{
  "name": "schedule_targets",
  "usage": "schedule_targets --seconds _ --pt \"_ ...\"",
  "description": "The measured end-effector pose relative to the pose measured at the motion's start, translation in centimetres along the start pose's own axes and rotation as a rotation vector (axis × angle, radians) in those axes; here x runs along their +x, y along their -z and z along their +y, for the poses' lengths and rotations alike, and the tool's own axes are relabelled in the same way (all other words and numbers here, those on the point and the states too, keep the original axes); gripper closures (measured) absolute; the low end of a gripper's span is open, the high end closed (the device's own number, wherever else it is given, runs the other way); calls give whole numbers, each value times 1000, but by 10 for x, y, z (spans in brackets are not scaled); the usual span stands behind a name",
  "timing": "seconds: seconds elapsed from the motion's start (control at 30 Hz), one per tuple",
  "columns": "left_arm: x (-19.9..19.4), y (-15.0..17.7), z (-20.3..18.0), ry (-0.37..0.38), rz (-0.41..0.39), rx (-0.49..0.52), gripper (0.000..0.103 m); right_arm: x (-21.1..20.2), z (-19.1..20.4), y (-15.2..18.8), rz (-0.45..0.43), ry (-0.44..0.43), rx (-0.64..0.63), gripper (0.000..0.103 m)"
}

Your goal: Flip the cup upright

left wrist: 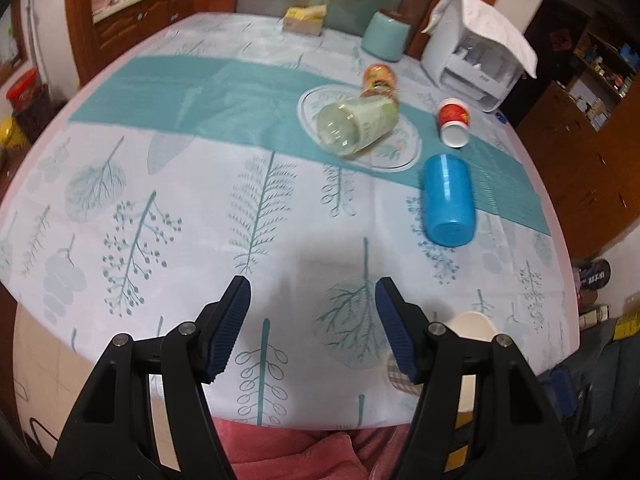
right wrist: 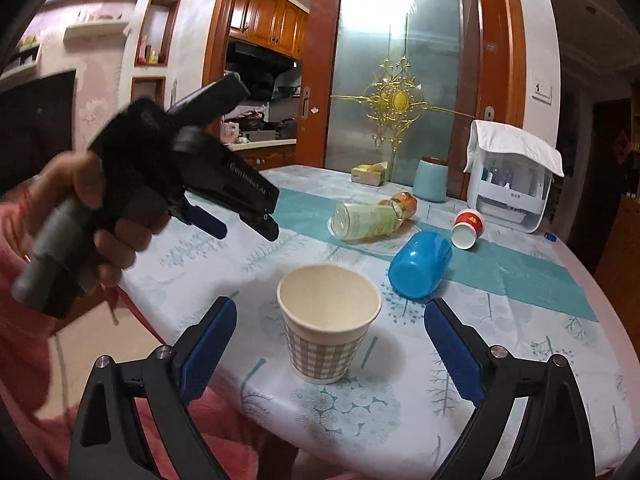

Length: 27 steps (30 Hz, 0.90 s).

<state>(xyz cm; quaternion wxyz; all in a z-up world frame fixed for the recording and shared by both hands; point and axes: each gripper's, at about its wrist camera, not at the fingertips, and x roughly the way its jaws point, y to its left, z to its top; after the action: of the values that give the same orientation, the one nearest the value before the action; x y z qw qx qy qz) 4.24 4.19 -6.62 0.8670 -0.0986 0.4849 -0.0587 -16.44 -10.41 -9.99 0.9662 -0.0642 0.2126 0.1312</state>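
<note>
The paper cup [right wrist: 329,322] stands upright near the counter [right wrist: 520,320] edge between your wide-apart right tongs [right wrist: 330,354]; left tongs [left wrist: 313,322] gape empty; next, probably the tipped blue cup [left wrist: 449,200].

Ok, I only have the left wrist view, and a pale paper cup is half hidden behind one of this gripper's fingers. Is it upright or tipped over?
Observer: The grey-checked paper cup stands upright with its mouth up. The right wrist view looks down into it.
Operator: And is the right gripper holding it?
Observer: No. The right gripper is open, with one finger on each side of the cup and neither touching it.
</note>
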Motion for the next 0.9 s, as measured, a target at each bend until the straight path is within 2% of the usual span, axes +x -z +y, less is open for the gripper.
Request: schedule_targets --seconds 0.2,0.27,0.37,0.5,0.57,0.7,0.83,0.9 --pt "-39 5 -27 -9 -40 116 41 -22 -42 -50 68 -124 210 7" --pt "-50 8 -36 -12 -64 150 41 -25 -53 -65 108 -135 260 7" --pt "-67 11 -48 -20 -100 190 40 -24 -68 -87 201 -89 297 6" --pt "-80 14 -59 -87 -119 198 39 -11 -83 -105 362 105 314 5" --pt "-86 16 -64 -132 -153 196 38 -2 -90 -105 424 155 351 5" --pt "-89 21 -68 -180 -171 206 37 10 -100 -105 486 94 402 5" --pt "-87 23 -66 -137 -142 173 33 15 -108 -106 476 70 487 5" --pt "-85 24 -65 -125 -133 174 19 19 -110 -103 459 75 526 5"
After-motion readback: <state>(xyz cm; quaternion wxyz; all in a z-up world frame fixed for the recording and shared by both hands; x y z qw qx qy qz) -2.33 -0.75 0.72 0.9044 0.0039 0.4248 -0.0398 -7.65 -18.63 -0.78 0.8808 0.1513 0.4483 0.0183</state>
